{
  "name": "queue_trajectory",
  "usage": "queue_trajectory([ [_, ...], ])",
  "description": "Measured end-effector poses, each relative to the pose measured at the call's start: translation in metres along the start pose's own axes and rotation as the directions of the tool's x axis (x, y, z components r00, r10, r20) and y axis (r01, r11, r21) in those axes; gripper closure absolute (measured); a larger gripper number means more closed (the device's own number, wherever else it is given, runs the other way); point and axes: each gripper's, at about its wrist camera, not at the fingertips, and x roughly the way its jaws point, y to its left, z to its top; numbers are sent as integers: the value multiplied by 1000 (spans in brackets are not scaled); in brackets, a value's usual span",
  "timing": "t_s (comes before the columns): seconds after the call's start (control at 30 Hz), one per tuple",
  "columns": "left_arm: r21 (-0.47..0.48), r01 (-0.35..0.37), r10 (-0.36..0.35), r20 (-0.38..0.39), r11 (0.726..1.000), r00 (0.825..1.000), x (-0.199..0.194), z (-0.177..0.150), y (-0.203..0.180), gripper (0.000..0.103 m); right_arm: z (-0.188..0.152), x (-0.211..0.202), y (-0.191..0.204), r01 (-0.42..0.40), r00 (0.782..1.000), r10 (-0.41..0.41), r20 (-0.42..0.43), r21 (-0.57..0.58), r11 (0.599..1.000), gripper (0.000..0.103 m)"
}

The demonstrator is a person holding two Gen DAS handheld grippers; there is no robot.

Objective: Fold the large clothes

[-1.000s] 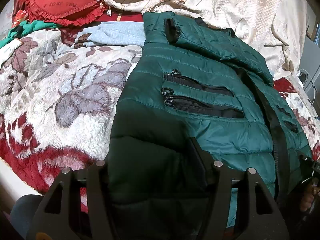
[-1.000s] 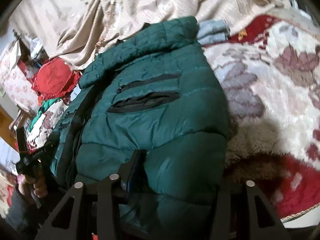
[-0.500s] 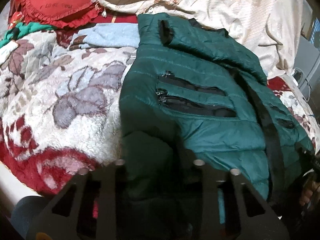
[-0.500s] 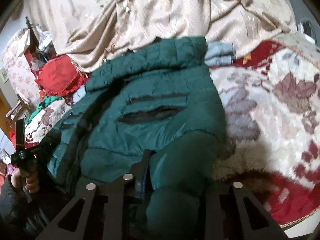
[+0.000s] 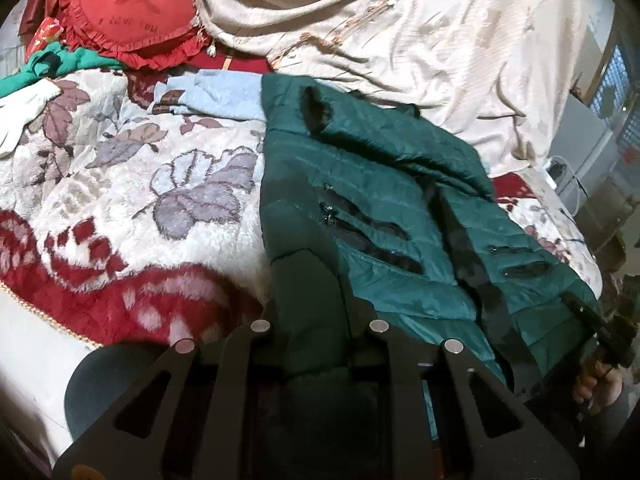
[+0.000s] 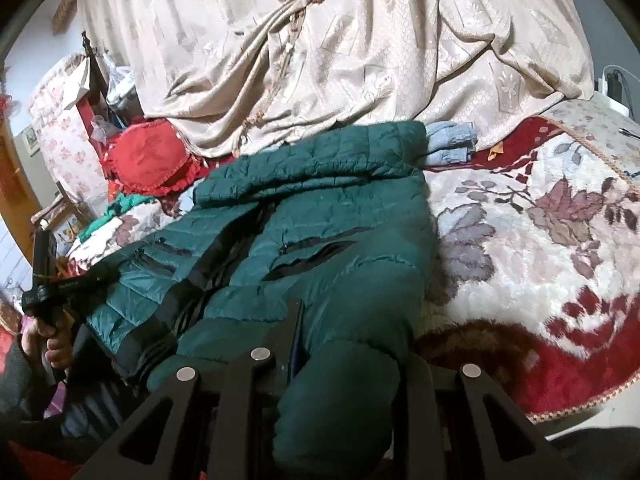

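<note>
Left wrist view showed both tongs, left tongs (image 5: 316,320) and right tongs (image 6: 352,348), clenched on the green jacket's (image 5: 384,216) hem corners; lifting them evenly would probably keep the fold straight.

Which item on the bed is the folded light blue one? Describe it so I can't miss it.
Start at the big beige curtain draped behind the bed. Just below its hem, the folded light blue garment lies on the floral blanket, touching the green jacket collar. It is the only pale blue item, between the jacket and the red cushion.
</note>
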Motion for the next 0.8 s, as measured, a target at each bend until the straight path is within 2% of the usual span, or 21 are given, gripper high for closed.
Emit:
queue_trajectory([
  [0.4, -7, 9, -9, 4, 1000, 1000, -60, -22, -6, 89, -7, -60, 29, -26, 1000, 27, 9, -82, 996, 83],
  [0.63, 41, 6, -8, 56, 999, 998, -107, -32, -16, 88, -10, -101, 52, -27, 999, 34, 40, -160, 987, 83],
  [0.8, 18, 29, -31, 92, 999, 995, -125, -32, -14, 88, -10, -116, 57, -42, 996, 55, 66, -177, 983, 83],
])
